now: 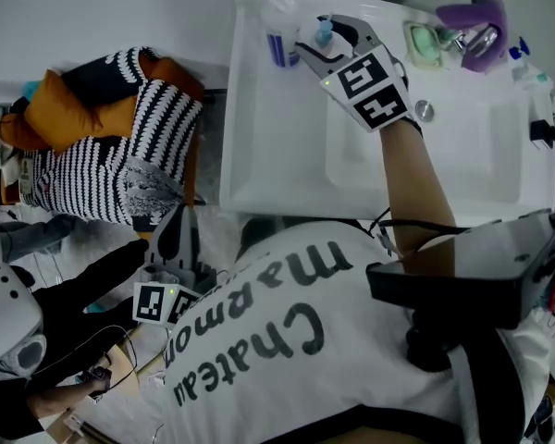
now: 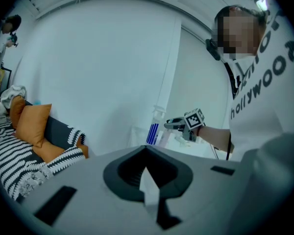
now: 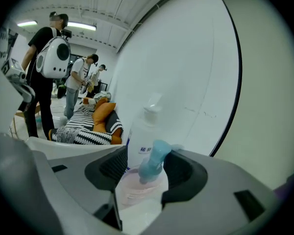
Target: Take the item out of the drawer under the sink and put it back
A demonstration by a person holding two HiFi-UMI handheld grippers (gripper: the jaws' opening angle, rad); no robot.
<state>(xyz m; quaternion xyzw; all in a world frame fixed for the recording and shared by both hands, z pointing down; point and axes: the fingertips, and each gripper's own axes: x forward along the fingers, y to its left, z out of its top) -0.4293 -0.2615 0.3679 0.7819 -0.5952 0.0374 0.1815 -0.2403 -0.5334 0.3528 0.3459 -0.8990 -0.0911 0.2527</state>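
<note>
Clamping right gripper (image 1: 326, 43) jaws on neck of blue-topped pump bottle (image 3: 151, 164) at back left corner of washbasin (image 1: 287, 155), just beside blue-striped white bottle (image 1: 282, 49). Holding left gripper (image 2: 148, 180) low, well apart from washbasin, jaws together, empty.

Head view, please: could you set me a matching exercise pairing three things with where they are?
Things:
1. pale pink pump bottle with a light-blue head
2. orange cushion
3. green soap dish

Places:
A. among the black-and-white striped bedding
B. between the jaws of the right gripper
C. on the back rim of the white sink

Pairs: 1-B; 2-A; 3-C
</note>
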